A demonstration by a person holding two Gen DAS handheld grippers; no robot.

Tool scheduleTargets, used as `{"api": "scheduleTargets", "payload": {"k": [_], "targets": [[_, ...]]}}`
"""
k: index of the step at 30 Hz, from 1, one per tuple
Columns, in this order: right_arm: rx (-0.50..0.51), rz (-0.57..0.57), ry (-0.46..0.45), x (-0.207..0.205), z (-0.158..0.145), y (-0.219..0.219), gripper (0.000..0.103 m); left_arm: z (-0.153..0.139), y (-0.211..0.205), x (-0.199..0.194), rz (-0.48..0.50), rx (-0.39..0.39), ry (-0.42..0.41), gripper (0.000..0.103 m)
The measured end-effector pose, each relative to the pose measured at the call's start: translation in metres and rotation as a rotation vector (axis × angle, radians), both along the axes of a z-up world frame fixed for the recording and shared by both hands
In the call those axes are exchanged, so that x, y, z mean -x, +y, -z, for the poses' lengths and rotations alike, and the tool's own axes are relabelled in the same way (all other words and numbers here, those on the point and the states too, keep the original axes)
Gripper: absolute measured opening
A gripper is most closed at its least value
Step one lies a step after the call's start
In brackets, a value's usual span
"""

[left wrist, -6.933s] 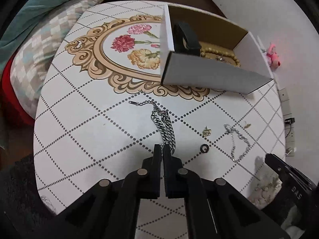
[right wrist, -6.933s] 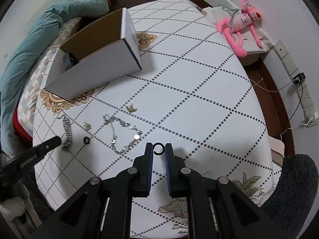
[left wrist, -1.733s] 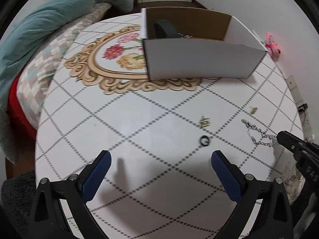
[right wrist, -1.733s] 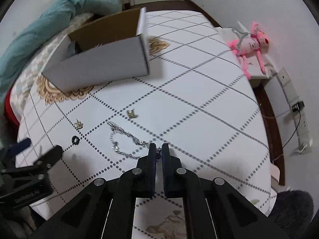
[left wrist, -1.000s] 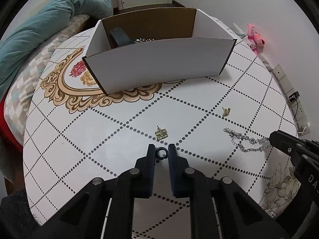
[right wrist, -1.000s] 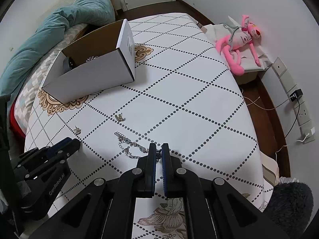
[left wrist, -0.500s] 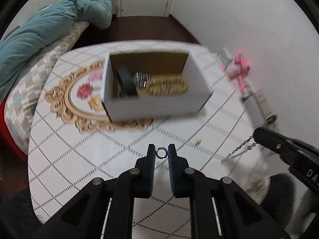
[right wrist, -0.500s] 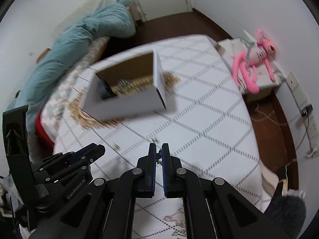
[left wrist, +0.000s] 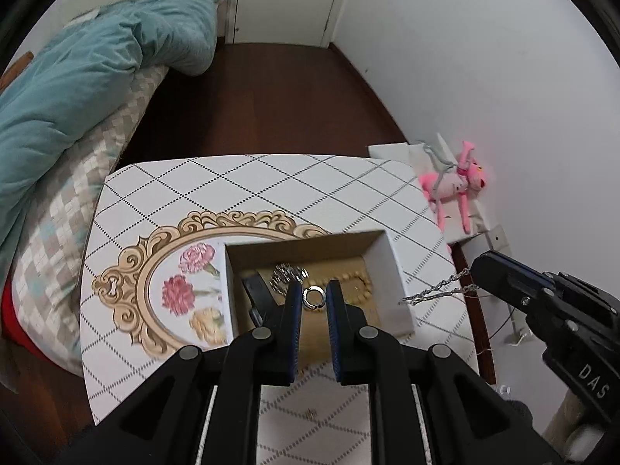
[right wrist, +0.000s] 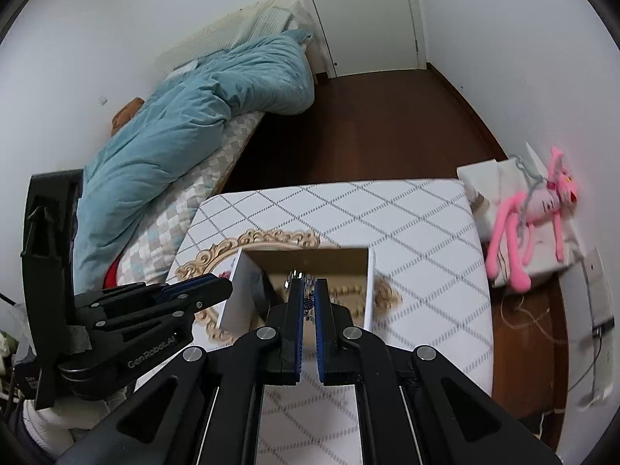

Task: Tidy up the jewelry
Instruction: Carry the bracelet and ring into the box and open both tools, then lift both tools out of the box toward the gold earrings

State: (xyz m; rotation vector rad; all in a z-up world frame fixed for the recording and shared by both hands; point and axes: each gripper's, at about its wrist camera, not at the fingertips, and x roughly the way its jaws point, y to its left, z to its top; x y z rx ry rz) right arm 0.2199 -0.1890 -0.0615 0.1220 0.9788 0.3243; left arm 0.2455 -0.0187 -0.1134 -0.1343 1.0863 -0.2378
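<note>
Left wrist view: left hand-held gripper [left wrist: 314, 297] narrow, pinching a small metal ring [left wrist: 314, 297] between the pads, raised above the open cardboard box [left wrist: 395, 271] on the counter [left wrist: 271, 182]. Already inside the box: a heap of silver chain [left wrist: 286, 273], a beaded strand [left wrist: 354, 283] and a dark object [left wrist: 257, 294]. At the right, the right hand-held gripper [left wrist: 474, 273] closed on a thin silver chain [left wrist: 434, 290], which trails from its tip toward the box's right wall, in the air. One small gold piece [left wrist: 311, 412] visible low on the counter, between the gripper arms, not yet collected.

Right wrist view: right hand-held gripper [right wrist: 306, 302] nearly fully closed, a bit of chain caught between the pads, pointing down over the same box [right wrist: 370, 283]. Silver chain and beads seen again inside. Left hand-held gripper [right wrist: 223, 285] just beside the box's left wall; ring not readable from here.

Judged progress: well along. Several pieces stored; ring and thin chain both carried and about over the box, not yet released. Left to do: drop both in, then fetch the remaining small piece, perhaps more hidden under the grippers.
</note>
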Motion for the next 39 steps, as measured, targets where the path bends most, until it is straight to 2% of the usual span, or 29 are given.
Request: {"api": "scheduleTargets", "payload": {"k": [6,13,14,15,16,17,18,20,22,24,26,27,31,34,39], "targets": [[0.028,-0.006,0.073,-0.046,0.031,0.015,0.005,0.024,0.005,-0.035,0.006,-0.016,0.082,0.010],[0.040,-0.005,0.136,-0.078,0.062,0.014,0.006,0.040,0.011,-0.058,-0.024,0.039,0.180,0.012],[0.039,-0.011,0.154,-0.081,0.066,0.013,0.006,0.041,0.010,-0.060,-0.031,0.038,0.186,0.017],[0.036,-0.006,0.175,-0.086,0.072,0.011,0.006,0.041,0.012,-0.062,-0.041,0.028,0.189,0.030],[0.036,-0.006,0.189,-0.088,0.077,0.010,0.006,0.040,0.013,-0.063,-0.049,0.026,0.183,0.040],[0.038,-0.007,0.201,-0.089,0.080,0.010,0.006,0.038,0.013,-0.064,-0.058,0.022,0.176,0.061],[0.041,-0.005,0.219,-0.091,0.084,0.008,0.006,0.036,0.015,-0.064,-0.071,0.016,0.162,0.069],[0.027,-0.013,0.232,-0.091,0.088,0.008,0.007,0.034,0.019,-0.063,-0.083,0.010,0.148,0.069],[0.029,-0.010,0.228,-0.090,0.087,0.006,0.018,0.033,0.022,-0.062,-0.099,-0.019,0.142,0.073],[0.037,0.001,0.218,-0.088,0.085,0.003,0.037,0.032,0.024,-0.057,-0.110,-0.068,0.116,0.094],[0.064,0.006,0.207,-0.085,0.083,0.002,0.045,0.031,0.026,-0.050,-0.120,-0.126,0.087,0.101],[0.091,0.010,0.200,-0.083,0.082,0.003,0.054,0.031,0.026,-0.045,-0.124,-0.152,0.066,0.102],[0.206,0.030,0.199,-0.067,0.089,0.008,0.102,0.037,0.029,-0.027,-0.129,-0.196,0.014,0.103],[0.279,0.031,0.200,-0.053,0.099,0.013,0.103,0.043,0.031,-0.017,-0.144,-0.207,0.011,0.103],[0.301,0.049,0.182,-0.036,0.103,0.015,0.103,0.046,0.030,-0.004,-0.164,-0.195,0.012,0.103]]}}
